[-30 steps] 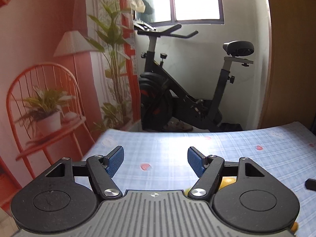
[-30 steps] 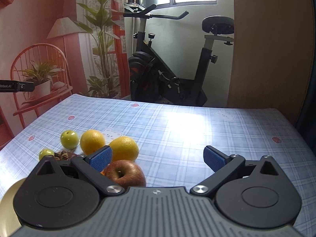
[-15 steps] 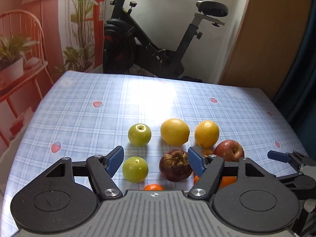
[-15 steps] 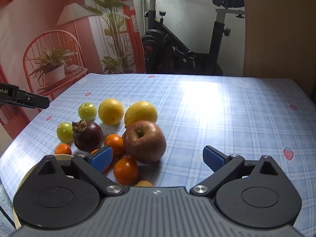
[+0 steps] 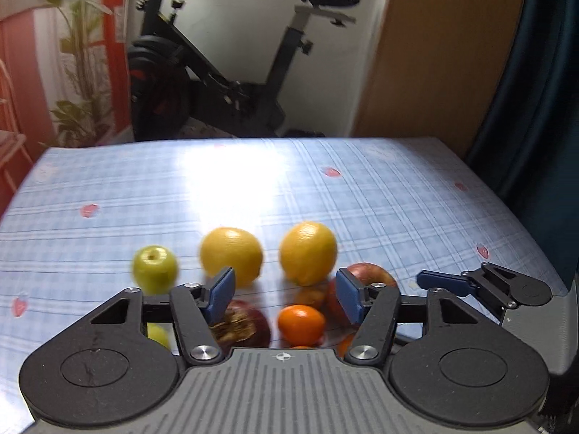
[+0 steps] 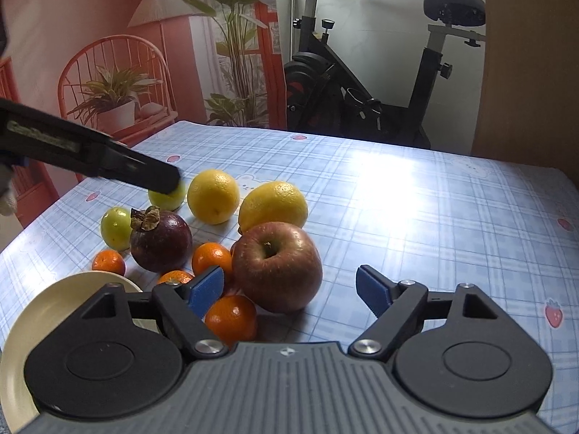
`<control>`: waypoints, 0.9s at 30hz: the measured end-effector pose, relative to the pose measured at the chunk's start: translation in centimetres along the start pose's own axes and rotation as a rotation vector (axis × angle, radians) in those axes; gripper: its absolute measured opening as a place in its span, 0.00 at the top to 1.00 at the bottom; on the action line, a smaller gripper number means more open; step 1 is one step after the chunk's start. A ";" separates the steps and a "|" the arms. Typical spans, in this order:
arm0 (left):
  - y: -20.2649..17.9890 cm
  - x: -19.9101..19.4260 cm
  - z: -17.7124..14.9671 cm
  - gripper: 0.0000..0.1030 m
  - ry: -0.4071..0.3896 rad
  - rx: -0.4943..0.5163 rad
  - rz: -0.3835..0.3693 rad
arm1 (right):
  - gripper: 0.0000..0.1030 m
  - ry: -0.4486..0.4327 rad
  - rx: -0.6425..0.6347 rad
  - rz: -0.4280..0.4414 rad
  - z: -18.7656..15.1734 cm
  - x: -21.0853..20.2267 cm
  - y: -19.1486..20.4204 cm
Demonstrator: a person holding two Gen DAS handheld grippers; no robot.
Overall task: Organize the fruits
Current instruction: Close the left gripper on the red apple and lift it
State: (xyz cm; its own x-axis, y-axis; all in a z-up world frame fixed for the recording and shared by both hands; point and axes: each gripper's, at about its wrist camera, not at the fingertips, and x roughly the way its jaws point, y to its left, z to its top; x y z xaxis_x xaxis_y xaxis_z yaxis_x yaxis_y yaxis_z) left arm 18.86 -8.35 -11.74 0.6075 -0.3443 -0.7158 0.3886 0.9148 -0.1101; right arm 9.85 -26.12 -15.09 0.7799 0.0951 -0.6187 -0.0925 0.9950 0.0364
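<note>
With both the left gripper (image 5: 285, 293) and the right gripper (image 6: 289, 287) spread wide and holding nothing, the round red apple (image 6: 277, 266) just ahead of the right gripper's left finger could be nudged and the small orange tangerines (image 6: 231, 320) touching it set rolling if the packed cluster is entered carelessly.

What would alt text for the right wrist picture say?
Open right tongs hover over fruit on a blue checked table: a red apple, two lemons, a mangosteen, small oranges and green fruits. A cream plate sits lower left; an exercise bike stands behind.
</note>
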 end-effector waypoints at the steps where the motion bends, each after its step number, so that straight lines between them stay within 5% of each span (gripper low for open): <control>1: -0.2 0.7 0.1 0.54 0.009 -0.013 -0.012 | 0.21 0.004 0.001 0.004 0.0 0.3 0.0; 9: -1.3 3.4 -0.1 0.60 0.046 -0.012 -0.177 | 0.33 0.024 0.019 0.050 -0.5 1.6 -0.4; 27: -1.1 5.1 -0.2 0.69 0.108 -0.026 -0.258 | 0.37 0.019 0.061 0.073 -0.7 1.4 -0.6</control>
State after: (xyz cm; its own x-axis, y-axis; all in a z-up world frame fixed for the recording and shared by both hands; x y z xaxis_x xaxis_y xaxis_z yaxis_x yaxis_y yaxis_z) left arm 21.35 -11.08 -15.40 0.4130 -0.5434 -0.7308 0.5024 0.8053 -0.3149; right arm 10.53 -26.58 -16.55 0.7608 0.1675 -0.6270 -0.1107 0.9854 0.1290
